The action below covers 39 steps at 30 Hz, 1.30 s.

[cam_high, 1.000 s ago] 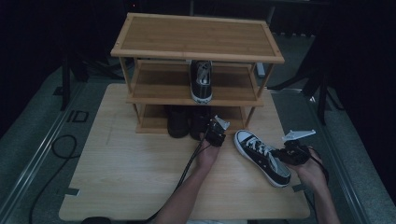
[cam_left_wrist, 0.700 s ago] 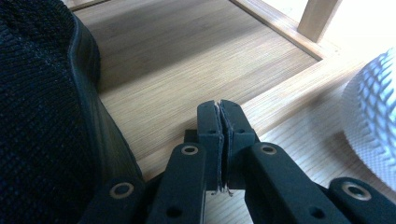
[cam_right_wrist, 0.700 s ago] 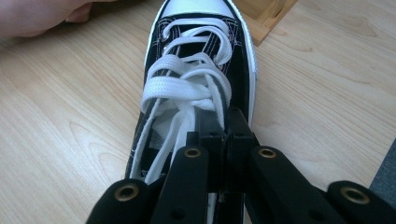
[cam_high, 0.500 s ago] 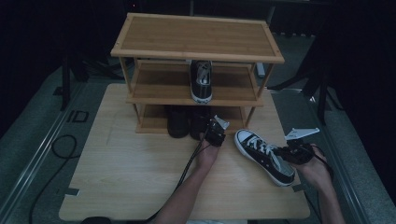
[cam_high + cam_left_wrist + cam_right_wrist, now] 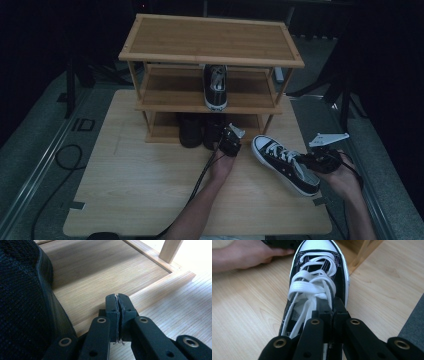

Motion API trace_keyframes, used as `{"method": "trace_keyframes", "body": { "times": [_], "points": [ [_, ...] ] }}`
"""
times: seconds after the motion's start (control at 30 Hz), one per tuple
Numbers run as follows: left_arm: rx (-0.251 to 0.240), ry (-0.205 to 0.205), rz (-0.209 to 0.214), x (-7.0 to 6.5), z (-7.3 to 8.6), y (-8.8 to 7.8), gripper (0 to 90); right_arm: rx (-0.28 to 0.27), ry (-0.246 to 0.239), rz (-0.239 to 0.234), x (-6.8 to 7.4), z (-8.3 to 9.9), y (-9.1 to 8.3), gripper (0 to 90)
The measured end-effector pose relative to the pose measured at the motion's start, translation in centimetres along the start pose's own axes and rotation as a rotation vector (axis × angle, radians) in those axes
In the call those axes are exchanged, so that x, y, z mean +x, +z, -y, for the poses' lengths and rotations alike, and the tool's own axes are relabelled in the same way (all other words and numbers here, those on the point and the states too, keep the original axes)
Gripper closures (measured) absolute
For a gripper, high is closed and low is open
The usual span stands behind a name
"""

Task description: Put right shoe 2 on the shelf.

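Observation:
A black sneaker with white laces and toe cap (image 5: 284, 162) lies on the wooden table, toe toward the rack. In the right gripper view the sneaker (image 5: 317, 277) runs away from me, and my right gripper (image 5: 333, 305) is shut on the right edge of its upper beside the laces. In the high view that gripper (image 5: 314, 162) sits at the sneaker's heel end, raised a little. My left gripper (image 5: 231, 141) rests at the front of the rack's bottom shelf; its jaws (image 5: 118, 297) are shut with nothing between them, next to a black shoe (image 5: 22, 305).
A three-tier wooden shoe rack (image 5: 212, 42) stands at the back of the table (image 5: 125, 185). A matching sneaker (image 5: 215, 87) sits on its middle shelf, and two dark shoes (image 5: 190, 130) on the bottom shelf. Cables trail off the table's left front.
My right gripper has risen slightly, lifting the sneaker's heel end with it. The left gripper and hand have stayed put.

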State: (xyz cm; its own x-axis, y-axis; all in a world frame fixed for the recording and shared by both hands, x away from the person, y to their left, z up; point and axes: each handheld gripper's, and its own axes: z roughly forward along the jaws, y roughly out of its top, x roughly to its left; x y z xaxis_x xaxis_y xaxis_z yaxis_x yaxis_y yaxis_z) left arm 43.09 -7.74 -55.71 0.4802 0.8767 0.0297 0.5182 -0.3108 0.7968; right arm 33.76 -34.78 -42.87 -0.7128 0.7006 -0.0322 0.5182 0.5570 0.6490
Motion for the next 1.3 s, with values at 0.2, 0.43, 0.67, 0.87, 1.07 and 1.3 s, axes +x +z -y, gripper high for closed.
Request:
{"method": "trace_keyframes", "body": {
  "times": [0.2,0.43,0.67,0.87,1.07,1.3],
  "points": [
    [0.000,-0.001,0.000,0.0,0.0,0.0,87.9,-0.033,-0.015,-0.004,-0.1,-1.1,-1.4,88.9],
    [-0.001,-0.001,-0.001,0.0,0.0,0.0,87.9,-0.056,-0.033,-0.005,-0.2,-2.2,-2.2,88.9],
    [-0.004,-0.004,-0.001,-0.1,0.0,0.0,87.9,-0.069,-0.042,-0.021,-0.6,-2.9,-2.7,88.9],
    [-0.004,-0.001,-0.003,-0.1,0.0,0.0,88.0,-0.082,-0.060,-0.039,-1.0,-3.5,-3.2,88.9],
    [-0.012,-0.009,-0.006,-0.1,0.0,0.1,88.0,-0.108,-0.075,-0.064,-1.0,-4.1,-4.2,88.8],
    [-0.013,-0.010,-0.004,-0.1,0.0,0.1,88.0,-0.135,-0.095,-0.087,-1.0,-5.5,-5.3,88.9]
  ]
}}
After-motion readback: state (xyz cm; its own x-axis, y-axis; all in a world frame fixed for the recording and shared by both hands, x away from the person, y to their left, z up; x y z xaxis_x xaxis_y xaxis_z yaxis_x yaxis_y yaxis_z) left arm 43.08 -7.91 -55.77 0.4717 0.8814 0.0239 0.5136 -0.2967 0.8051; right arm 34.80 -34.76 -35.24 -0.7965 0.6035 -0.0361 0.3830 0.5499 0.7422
